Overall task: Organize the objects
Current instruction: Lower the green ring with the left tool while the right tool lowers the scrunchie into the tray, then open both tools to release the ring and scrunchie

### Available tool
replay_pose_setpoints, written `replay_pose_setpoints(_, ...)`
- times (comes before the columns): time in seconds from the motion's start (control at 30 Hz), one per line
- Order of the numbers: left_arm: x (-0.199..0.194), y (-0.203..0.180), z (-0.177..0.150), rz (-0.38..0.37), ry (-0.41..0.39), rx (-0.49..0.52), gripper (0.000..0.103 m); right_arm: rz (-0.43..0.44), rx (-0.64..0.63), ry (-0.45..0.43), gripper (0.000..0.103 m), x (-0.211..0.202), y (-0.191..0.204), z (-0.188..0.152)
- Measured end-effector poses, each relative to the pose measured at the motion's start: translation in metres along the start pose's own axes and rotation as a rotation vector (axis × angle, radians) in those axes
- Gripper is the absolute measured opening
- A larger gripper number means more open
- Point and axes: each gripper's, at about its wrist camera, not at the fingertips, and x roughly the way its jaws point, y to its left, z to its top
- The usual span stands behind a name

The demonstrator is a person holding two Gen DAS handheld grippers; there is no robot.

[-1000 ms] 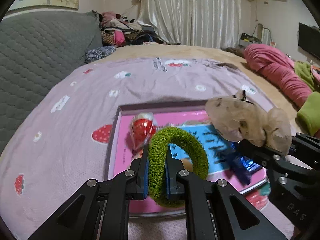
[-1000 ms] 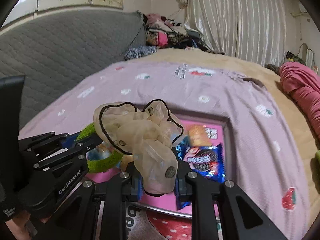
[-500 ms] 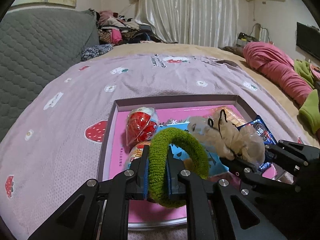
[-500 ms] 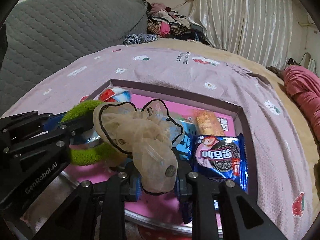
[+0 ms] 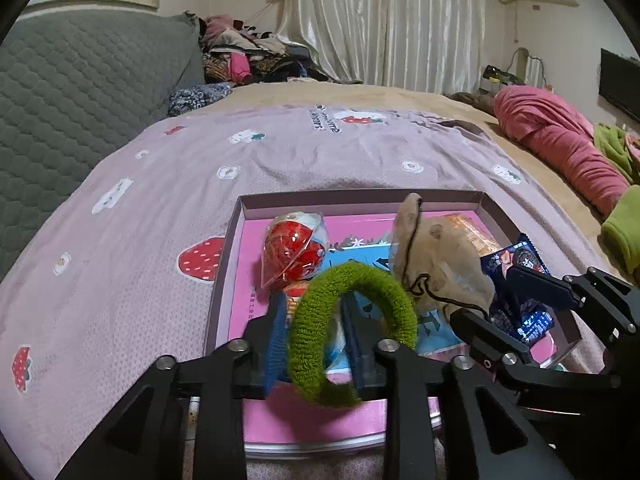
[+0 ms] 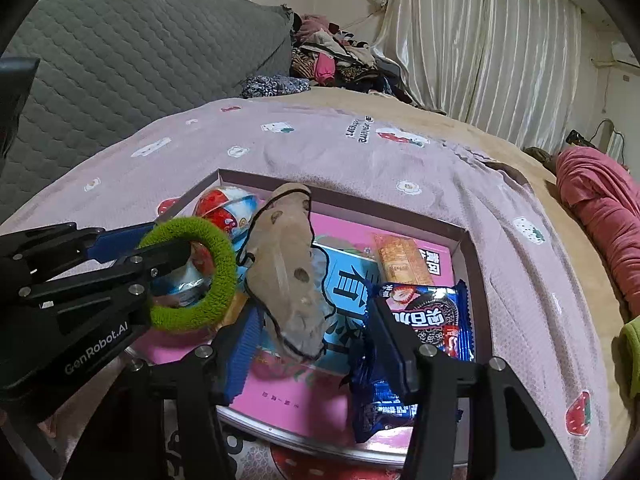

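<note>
A green fuzzy hair tie [image 5: 352, 330] stands between the parted fingers of my left gripper [image 5: 316, 340], which is open over the pink tray [image 5: 360, 202]. It also shows in the right wrist view [image 6: 192, 276]. A beige sheer scrunchie [image 6: 286, 276] hangs between the wide-open fingers of my right gripper [image 6: 312, 344], falling toward the tray floor; it shows in the left wrist view [image 5: 436, 268] too. Both grippers hover low over the tray's near half.
The tray [image 6: 468, 240] holds a red ball in plastic wrap [image 5: 294, 252], a blue cookie pack [image 6: 424, 320], an orange snack bar [image 6: 402, 260] and a blue card. It lies on a lilac strawberry blanket [image 5: 160, 220]. Pink bedding [image 5: 560, 148] lies right.
Both grippers have opened. The green hair tie and the beige scrunchie are released and dropping over the tray. Both grippers moved lower and closer to the tray.
</note>
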Motion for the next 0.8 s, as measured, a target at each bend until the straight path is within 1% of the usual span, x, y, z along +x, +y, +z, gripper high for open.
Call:
replay_pose_setpoints(0.03, -0.001, 0.001, 0.0, 0.0, -0.002, -0.002, 0.045, -0.002, 0.001, -0.002, 0.054, 0.0, -0.001, 0.0)
replay_pose_setpoints(0.07, -0.003, 0.001, 0.001, -0.003, -0.008, -0.005, 0.054, -0.003, 0.003, -0.004, 0.054, -0.001, -0.001, 0.001)
replay_pose_setpoints(0.1, -0.004, 0.002, 0.001, -0.003, -0.014, -0.006, 0.057, -0.005, 0.005, -0.006, 0.054, -0.002, -0.002, 0.001)
replay_pose_setpoints(0.17, -0.006, 0.002, 0.002, 0.001, -0.021, -0.004, 0.059, -0.012, 0.009, -0.01, 0.055, -0.005, -0.005, 0.002)
replay_pose_setpoints(0.2, -0.006, 0.002, 0.002, 0.002, -0.021, -0.006, 0.063, -0.015, 0.015, -0.015, 0.055, -0.006, -0.006, 0.003)
replay_pose_setpoints(0.23, -0.007, 0.002, 0.002, 0.001, -0.021, -0.006, 0.065, -0.014, 0.021, -0.018, 0.056, -0.008, -0.008, 0.004)
replay_pose_setpoints(0.3, -0.007, 0.002, 0.002, 0.007, -0.017, -0.006, 0.072, -0.02, 0.026, -0.022, 0.06, -0.011, -0.011, 0.004)
replay_pose_setpoints(0.33, -0.009, 0.002, 0.002, 0.008, -0.022, -0.006, 0.074, -0.026, 0.03, -0.027, 0.062, -0.013, -0.013, 0.005)
replay_pose_setpoints(0.43, -0.013, 0.002, 0.004, 0.004, -0.031, -0.009, 0.075, -0.034, 0.038, -0.039, 0.063, -0.018, -0.017, 0.006)
replay_pose_setpoints(0.53, -0.02, 0.003, 0.007, 0.022, -0.045, -0.015, 0.08, -0.039, 0.051, -0.045, 0.065, -0.022, -0.021, 0.007)
replay_pose_setpoints(0.57, -0.023, 0.003, 0.008, 0.035, -0.051, -0.016, 0.083, -0.041, 0.058, -0.051, 0.067, -0.024, -0.022, 0.007)
replay_pose_setpoints(0.63, -0.028, 0.003, 0.009, 0.039, -0.066, -0.015, 0.084, -0.039, 0.067, -0.053, 0.07, -0.026, -0.024, 0.007)
replay_pose_setpoints(0.73, -0.033, 0.005, 0.011, 0.034, -0.075, -0.02, 0.086, -0.041, 0.074, -0.062, 0.071, -0.03, -0.026, 0.008)
replay_pose_setpoints(0.8, -0.036, 0.004, 0.011, 0.048, -0.083, -0.016, 0.091, -0.045, 0.08, -0.076, 0.071, -0.035, -0.028, 0.009)
